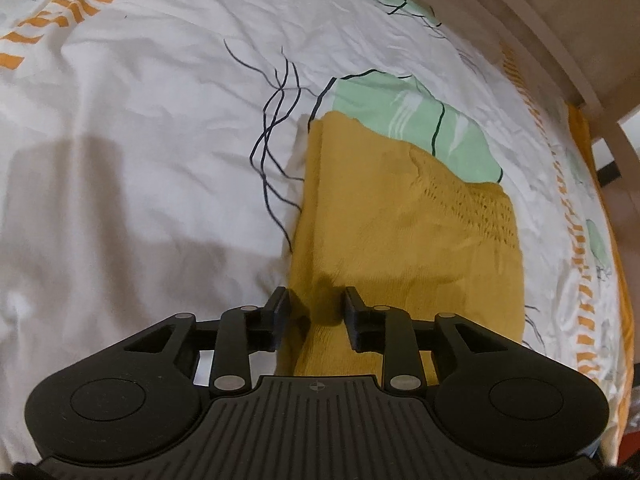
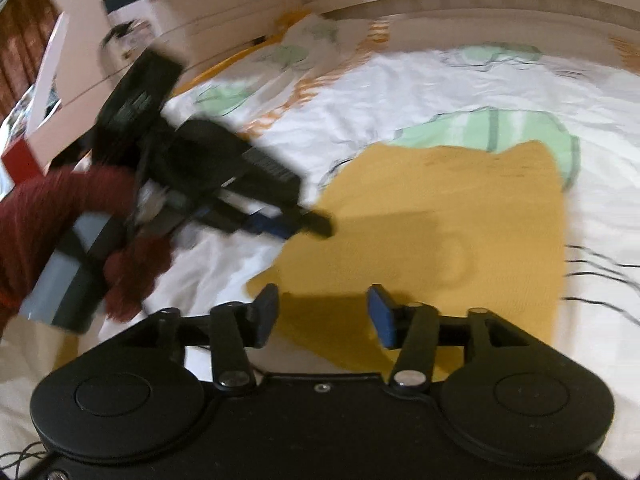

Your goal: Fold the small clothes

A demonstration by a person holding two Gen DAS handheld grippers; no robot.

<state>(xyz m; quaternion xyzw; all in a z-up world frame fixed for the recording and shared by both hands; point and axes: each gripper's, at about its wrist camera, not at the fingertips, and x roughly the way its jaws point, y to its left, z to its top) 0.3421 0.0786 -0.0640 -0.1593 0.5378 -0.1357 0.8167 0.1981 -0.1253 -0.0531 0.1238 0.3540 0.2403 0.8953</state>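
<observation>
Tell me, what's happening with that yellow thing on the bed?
Someone is folding a small yellow knit garment on a patterned bedsheet, with a gripper tool in each hand. The left gripper is open at the garment's near edge. The right gripper is open above it, holding nothing. The garment looks partly folded.

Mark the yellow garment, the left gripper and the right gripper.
yellow garment (image 1: 404, 236): left wrist view, middle of the knit.
left gripper (image 1: 316, 304): left wrist view, midway between fingertips.
right gripper (image 2: 323, 300): right wrist view, midway between fingertips.
</observation>
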